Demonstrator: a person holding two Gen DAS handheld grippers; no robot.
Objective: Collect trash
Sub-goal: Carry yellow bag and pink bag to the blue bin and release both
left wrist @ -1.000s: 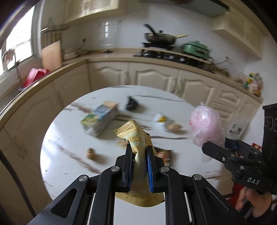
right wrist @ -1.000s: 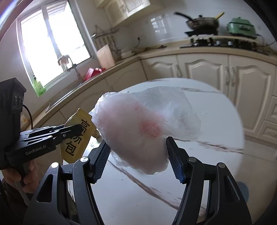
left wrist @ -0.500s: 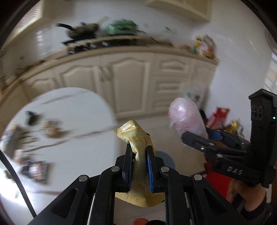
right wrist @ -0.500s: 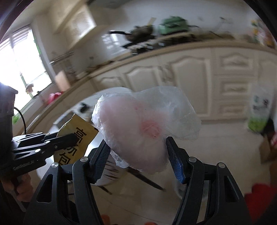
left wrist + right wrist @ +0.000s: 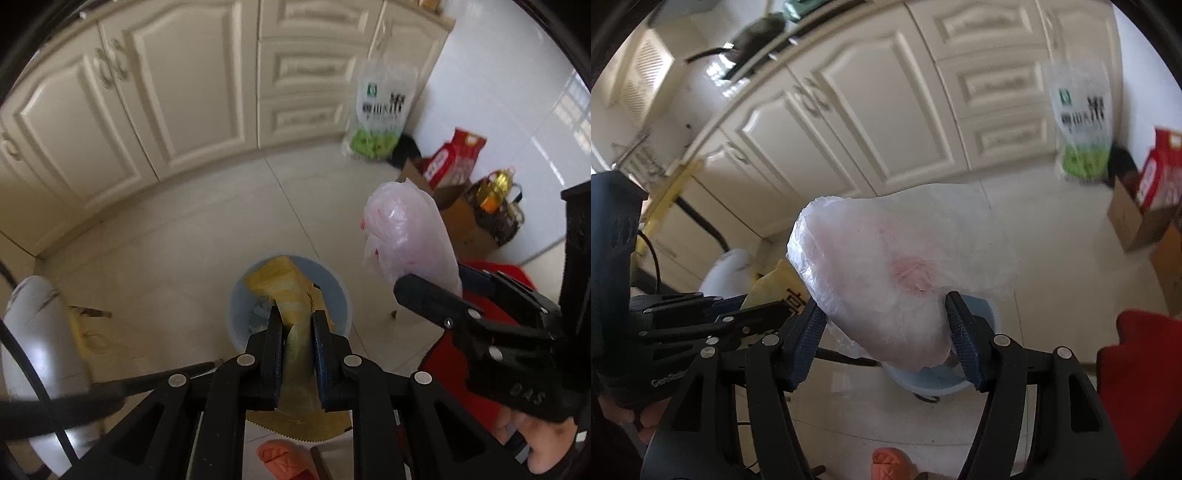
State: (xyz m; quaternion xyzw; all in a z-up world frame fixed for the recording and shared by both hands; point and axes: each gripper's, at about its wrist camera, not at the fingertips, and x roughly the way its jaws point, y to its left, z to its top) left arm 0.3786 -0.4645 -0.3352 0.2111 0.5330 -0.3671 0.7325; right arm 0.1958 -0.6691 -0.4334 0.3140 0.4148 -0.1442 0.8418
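Observation:
My left gripper is shut on a yellow snack wrapper and holds it right over a pale blue bin on the floor. My right gripper is shut on a crumpled pinkish plastic bag and hangs above the same bin. In the left wrist view the bag and right gripper are just right of the bin. In the right wrist view the left gripper with the wrapper is at the left.
Cream cabinet doors stand behind the bin. A green-and-white bag, a red bag and cardboard boxes sit at the right wall. An orange slipper lies on the floor tiles. A white table leg is at the left.
Both grippers have swung away from the round table and down toward the floor. They now hang over the blue bin, still gripping the wrapper and the bag.

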